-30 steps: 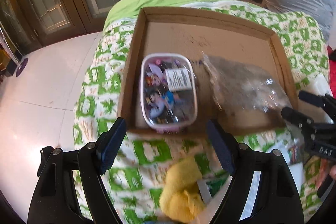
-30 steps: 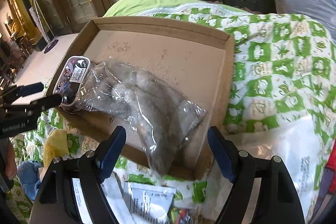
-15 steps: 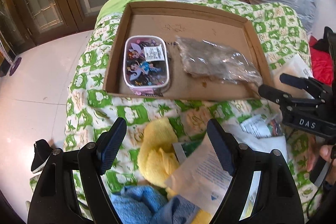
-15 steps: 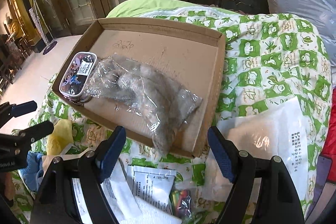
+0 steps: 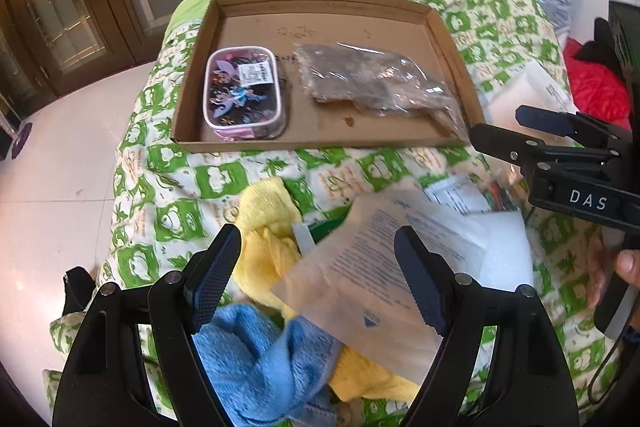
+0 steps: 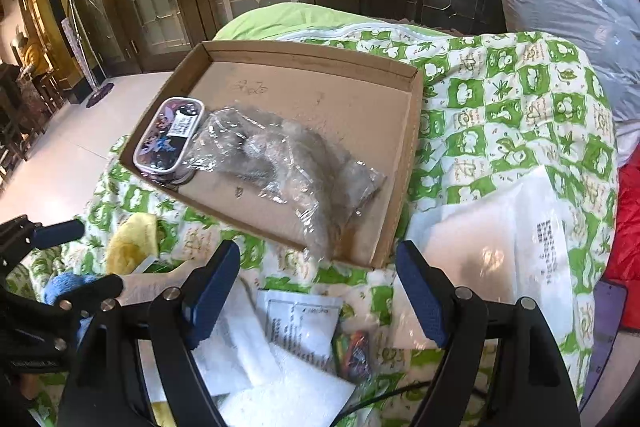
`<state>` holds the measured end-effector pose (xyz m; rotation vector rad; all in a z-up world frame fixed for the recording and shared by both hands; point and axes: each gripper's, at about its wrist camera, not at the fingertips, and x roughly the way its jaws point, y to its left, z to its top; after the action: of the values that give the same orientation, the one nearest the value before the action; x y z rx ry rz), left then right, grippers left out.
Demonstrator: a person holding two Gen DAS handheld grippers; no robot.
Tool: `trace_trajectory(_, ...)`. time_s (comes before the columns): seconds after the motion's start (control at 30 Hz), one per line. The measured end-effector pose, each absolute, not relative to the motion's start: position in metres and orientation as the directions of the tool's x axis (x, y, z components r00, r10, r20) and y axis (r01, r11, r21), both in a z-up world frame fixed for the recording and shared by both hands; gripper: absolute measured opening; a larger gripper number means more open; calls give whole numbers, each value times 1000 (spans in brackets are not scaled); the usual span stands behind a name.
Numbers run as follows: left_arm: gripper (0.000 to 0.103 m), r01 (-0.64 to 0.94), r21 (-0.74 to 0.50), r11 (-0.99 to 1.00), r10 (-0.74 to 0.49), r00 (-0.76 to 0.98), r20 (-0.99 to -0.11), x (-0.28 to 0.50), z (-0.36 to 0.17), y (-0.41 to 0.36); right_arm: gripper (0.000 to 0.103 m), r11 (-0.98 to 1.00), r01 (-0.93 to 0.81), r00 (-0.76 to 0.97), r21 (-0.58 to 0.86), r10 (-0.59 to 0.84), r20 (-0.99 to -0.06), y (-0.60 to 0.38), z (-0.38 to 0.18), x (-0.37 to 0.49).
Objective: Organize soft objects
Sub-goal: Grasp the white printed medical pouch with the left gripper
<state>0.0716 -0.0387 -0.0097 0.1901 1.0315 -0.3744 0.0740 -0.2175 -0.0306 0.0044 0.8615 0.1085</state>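
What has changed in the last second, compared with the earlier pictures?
Both grippers drew back from the shallow cardboard tray, the left gripper now over the yellow cloth and blue towel. Both jaws remain open and empty. The cartoon-printed tin and clear plastic bag stayed put.

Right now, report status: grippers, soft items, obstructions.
Left gripper open, right gripper open, both empty. Yellow cloth and blue cloth outside cardboard tray. Paper packet overlaps them.

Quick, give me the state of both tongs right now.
Left tongs: open, holding nothing, above the yellow cloth and a paper packet.
Right tongs: open, holding nothing, just short of the cardboard tray.
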Motion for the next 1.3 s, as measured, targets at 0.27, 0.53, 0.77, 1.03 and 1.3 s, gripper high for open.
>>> trace_trajectory(0.27,80,429,-24,903,-231,437,-870,57,-10,-39,80,993,-87,621,84,120,-775,-217,-32,55)
trace_trajectory(0.53,80,421,-41,906,-243,437,-866,49,-4,-13,80,983,7,528,183,152,-835,-238,-46,28)
trace_trajectory(0.77,80,584,-52,810,-311,353,-882,36,-7,-54,80,982,25,476,186,152,-866,-237,-61,24)
trace_trajectory(1.03,80,678,62,733,-198,300,-933,37,-39,-88,80,983,38,467,180,141,-873,-239,-65,25)
trace_trajectory(1.3,99,632,68,772,-147,282,-948,81,-63,-91,80,985,33,448,169,137,-883,-236,-71,28)
